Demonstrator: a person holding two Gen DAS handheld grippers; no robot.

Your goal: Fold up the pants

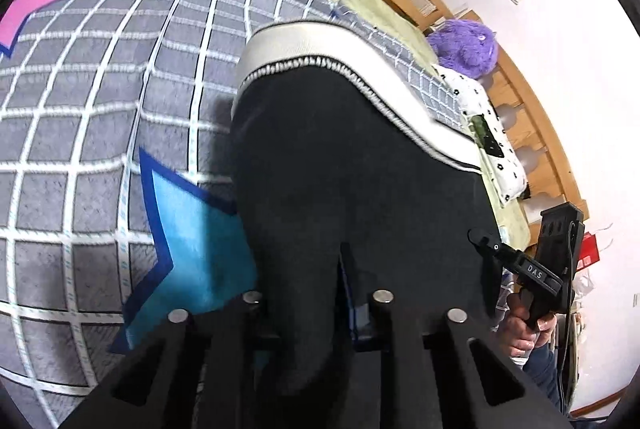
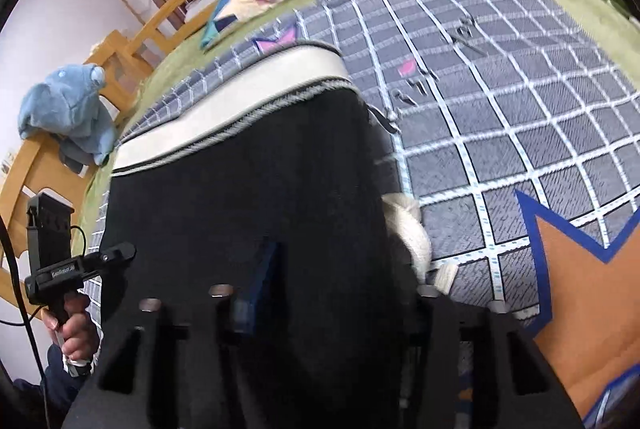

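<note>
With both my left tool [image 1: 316, 305] and right tool [image 2: 324, 293] apparently pinching the black pants [image 1: 352, 169] lifted over the bed's grid blanket [image 1: 100, 109], I should keep edges level while folding.

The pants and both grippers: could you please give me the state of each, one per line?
Black pants: lifted at the near end, white waistband lying on the grid blanket.
Left gripper: shut on the pants fabric.
Right gripper: shut on the pants fabric.
</note>
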